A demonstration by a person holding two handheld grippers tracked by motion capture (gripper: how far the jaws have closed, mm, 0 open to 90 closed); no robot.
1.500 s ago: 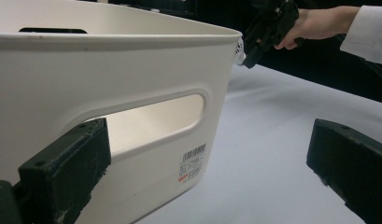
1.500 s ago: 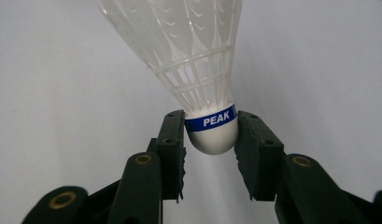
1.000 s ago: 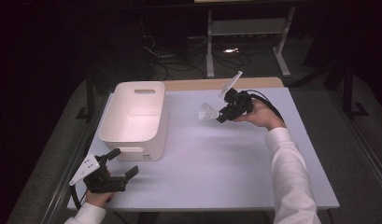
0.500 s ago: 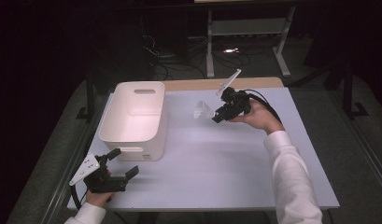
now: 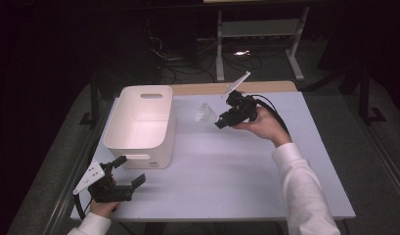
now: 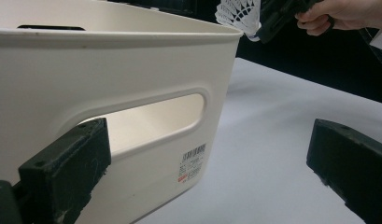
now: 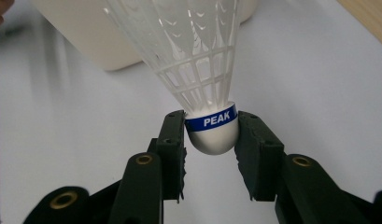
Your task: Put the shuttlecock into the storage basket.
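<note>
A white plastic shuttlecock (image 7: 198, 70) with a blue band marked PEAK is pinched at its rounded head by my right gripper (image 7: 211, 135). In the high view that right gripper (image 5: 222, 121) holds the shuttlecock (image 5: 205, 113) in the air, skirt pointing left, just right of the white bin (image 5: 141, 100). The left gripper view catches the shuttlecock (image 6: 239, 13) above the bin's rim. My left gripper (image 5: 129, 174) rests open at the table's front left corner, jaws wide apart facing the bin's handle wall (image 6: 132, 116), holding nothing.
The bin is an open white tub with handle slots and looks empty inside. The pale table (image 5: 227, 171) spreads out right of and in front of it. A wooden strip (image 5: 207, 88) runs along the far edge. Dark floor and a metal stand lie beyond.
My right gripper has carried the shuttlecock leftward, closer to the bin. The left gripper has stayed in place at the front left corner.
</note>
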